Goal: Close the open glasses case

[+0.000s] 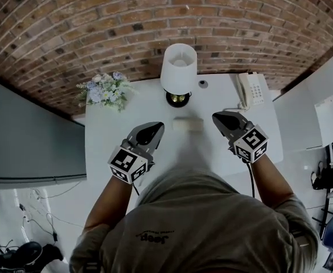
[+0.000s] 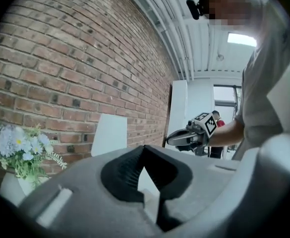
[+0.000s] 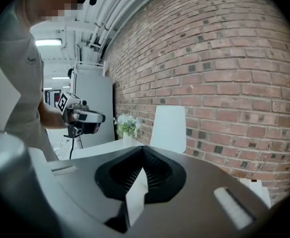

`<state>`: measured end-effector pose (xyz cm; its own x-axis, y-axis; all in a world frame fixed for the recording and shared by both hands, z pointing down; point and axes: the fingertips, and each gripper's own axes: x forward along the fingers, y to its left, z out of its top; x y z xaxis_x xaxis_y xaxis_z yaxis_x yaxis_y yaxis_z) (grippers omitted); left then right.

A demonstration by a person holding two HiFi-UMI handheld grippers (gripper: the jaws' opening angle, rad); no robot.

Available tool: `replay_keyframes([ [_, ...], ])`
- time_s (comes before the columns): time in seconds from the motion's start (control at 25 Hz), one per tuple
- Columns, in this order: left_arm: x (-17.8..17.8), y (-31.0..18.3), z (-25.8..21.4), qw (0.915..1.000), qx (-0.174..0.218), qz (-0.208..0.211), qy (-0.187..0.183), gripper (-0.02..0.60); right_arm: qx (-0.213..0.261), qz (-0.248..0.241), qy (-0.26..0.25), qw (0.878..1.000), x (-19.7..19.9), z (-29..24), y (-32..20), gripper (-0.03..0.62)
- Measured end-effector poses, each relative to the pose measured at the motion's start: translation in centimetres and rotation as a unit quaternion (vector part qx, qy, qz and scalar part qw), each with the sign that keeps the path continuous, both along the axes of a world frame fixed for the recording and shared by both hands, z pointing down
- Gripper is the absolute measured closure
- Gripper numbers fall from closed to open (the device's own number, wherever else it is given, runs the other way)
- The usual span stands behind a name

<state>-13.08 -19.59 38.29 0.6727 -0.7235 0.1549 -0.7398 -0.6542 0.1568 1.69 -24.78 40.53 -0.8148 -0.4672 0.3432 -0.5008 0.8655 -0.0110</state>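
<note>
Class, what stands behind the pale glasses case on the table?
Behind the pale glasses case stands a white-shaded brass-based table lamp, then red brick wall. Its shade hides the stem.

I count two grey tools with marker cubes, the left tool (image 1: 153, 129) and the right tool (image 1: 220, 118). On the one white bench (image 1: 115, 141) I see one pale oblong glasses case (image 1: 188, 124), one white-shaded table lamp (image 1: 179, 70), one white corded telephone (image 1: 251, 89), one bunch of pale flowers (image 1: 105, 89) and one small grey round disc (image 1: 203, 84).
</note>
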Motion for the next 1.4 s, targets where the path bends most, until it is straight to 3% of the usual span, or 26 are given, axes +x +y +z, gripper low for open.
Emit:
replay_keyframes([
  [0.36, -1.8, 1.7, -5.8, 0.9969, -0.002, -0.030, 0.073, 0.584, -0.018, 0.035, -0.066, 0.997, 0.6, -6.6, 0.0, 0.585],
  [0.68, -2.4, 2.0, -8.7, 0.9958, 0.009, -0.036, 0.084, 0.584, -0.008, 0.048, -0.080, 0.996, 1.1, -8.8, -0.1, 0.585],
  [1.4, -2.4, 2.0, -7.6, 0.9967, 0.007, -0.040, 0.070, 0.584, -0.019, 0.053, -0.079, 0.995, 1.5, -7.8, -0.1, 0.586],
])
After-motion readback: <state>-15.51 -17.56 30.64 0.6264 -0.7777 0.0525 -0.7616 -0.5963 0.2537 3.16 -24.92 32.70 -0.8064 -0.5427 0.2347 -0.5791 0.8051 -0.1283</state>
